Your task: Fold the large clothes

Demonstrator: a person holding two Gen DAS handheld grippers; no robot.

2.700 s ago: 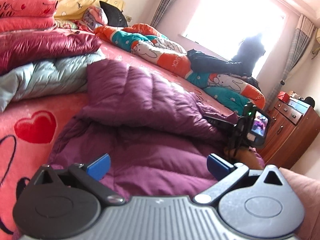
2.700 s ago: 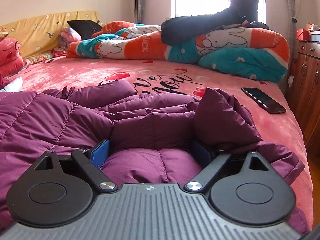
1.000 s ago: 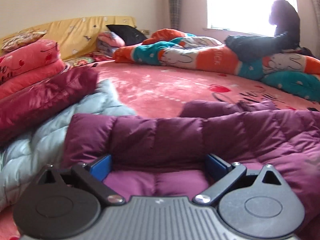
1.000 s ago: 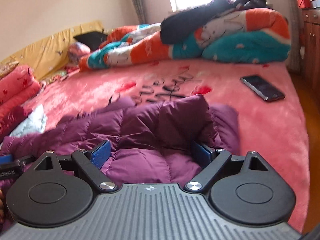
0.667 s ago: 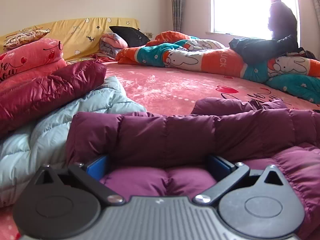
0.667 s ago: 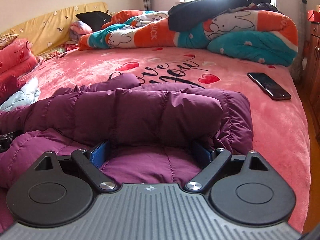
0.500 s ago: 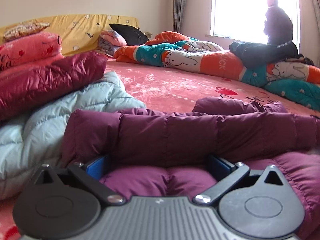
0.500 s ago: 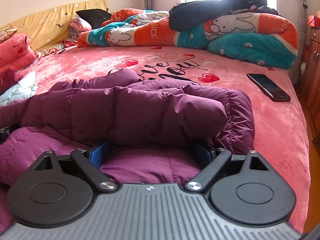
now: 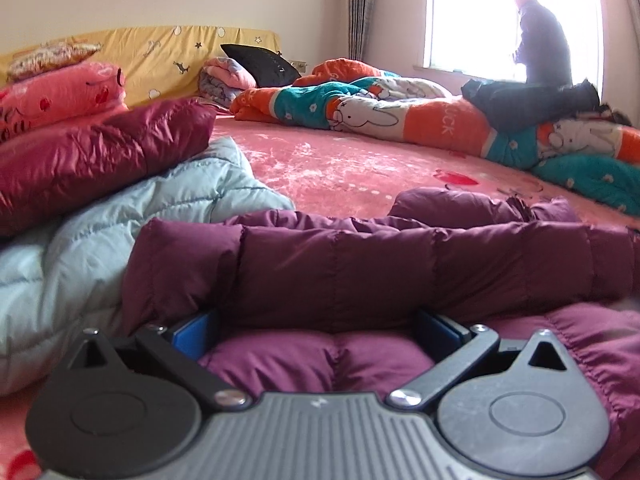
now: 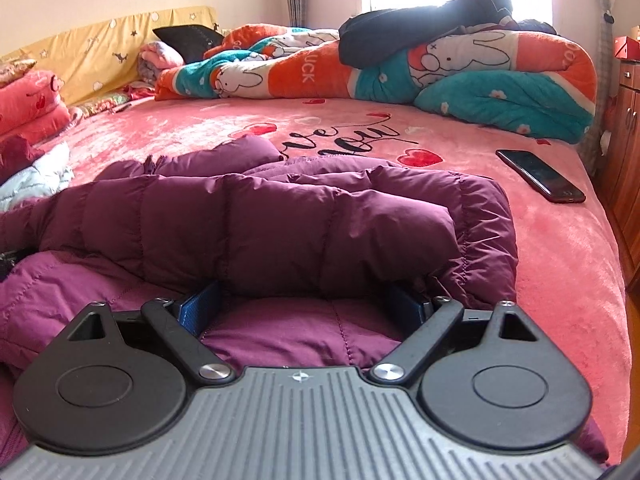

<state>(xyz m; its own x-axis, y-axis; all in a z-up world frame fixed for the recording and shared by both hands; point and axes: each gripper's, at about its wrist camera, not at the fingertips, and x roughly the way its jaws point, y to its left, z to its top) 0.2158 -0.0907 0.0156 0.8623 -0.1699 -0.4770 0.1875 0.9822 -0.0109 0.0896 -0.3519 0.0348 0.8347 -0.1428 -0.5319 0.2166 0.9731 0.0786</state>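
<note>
Both my jaws spread wide. Left gripper point(image 9: 316, 326) and right gripper point(image 10: 306, 300) rest on the purple down jacket point(image 10: 280, 220), grasping nothing. Jacket lies folded on the bed point(image 10: 568, 264).
</note>
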